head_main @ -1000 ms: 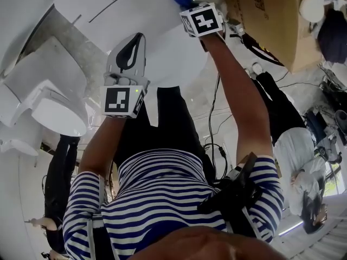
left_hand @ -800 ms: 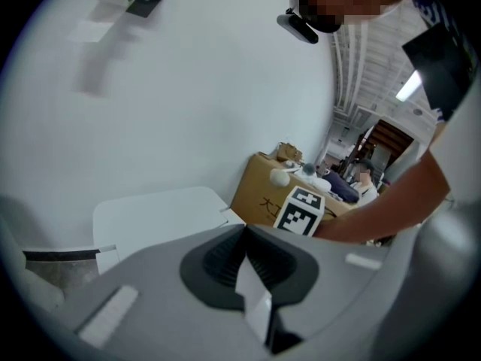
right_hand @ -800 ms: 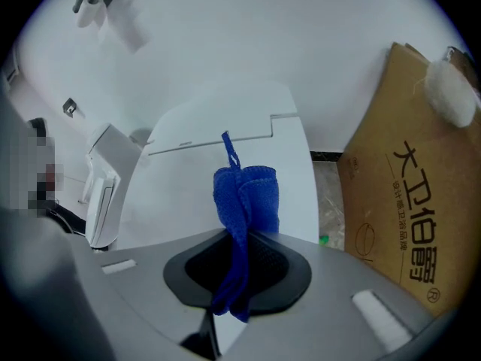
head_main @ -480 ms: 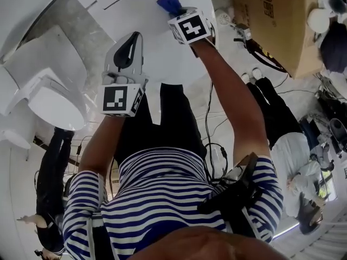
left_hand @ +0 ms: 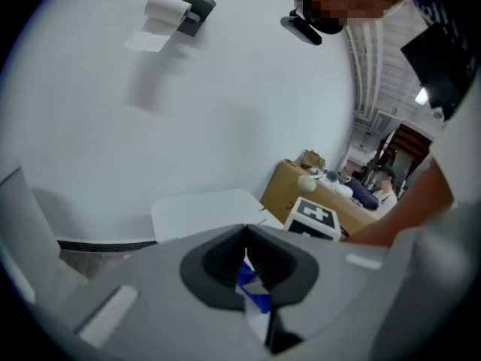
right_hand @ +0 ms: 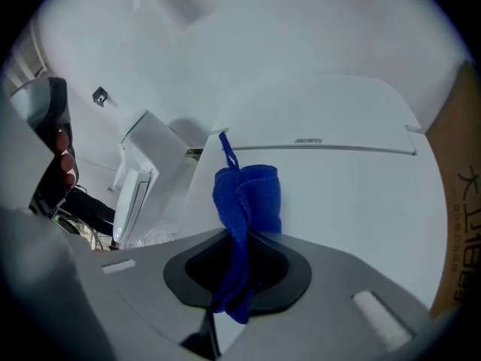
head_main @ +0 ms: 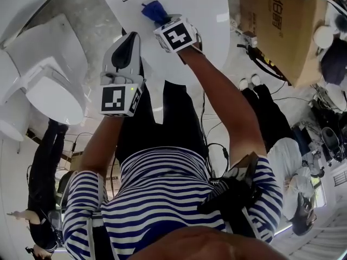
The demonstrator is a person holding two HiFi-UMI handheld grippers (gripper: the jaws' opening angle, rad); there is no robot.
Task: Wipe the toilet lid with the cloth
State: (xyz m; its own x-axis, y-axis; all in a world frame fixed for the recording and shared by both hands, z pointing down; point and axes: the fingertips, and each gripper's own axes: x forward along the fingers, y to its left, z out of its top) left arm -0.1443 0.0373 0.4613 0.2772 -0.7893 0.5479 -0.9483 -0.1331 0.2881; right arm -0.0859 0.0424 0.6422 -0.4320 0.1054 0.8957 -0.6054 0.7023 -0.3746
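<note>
The white toilet lid (head_main: 211, 15) fills the top of the head view and lies shut. My right gripper (head_main: 162, 21) is shut on a blue cloth (head_main: 154, 11) that touches the lid near its rear seam. In the right gripper view the cloth (right_hand: 248, 198) hangs bunched from the gripper (right_hand: 237, 265), resting on the lid (right_hand: 338, 179). To its left, over the lid's front edge, my left gripper (head_main: 132, 38) has its jaws together and nothing in them. The left gripper view shows those closed jaws (left_hand: 246, 258), with a sliver of blue cloth beyond the slit.
A second white toilet (head_main: 49, 85) stands at the left. At the upper right is a large cardboard box (head_main: 276, 20). Cables (head_main: 217, 145) lie on the floor, with a person (head_main: 293, 156) at the right. A toilet-roll holder (left_hand: 176, 10) hangs on the wall.
My right gripper has slid left across the lid with the blue cloth in it. The left gripper has stayed at nearly the same spot.
</note>
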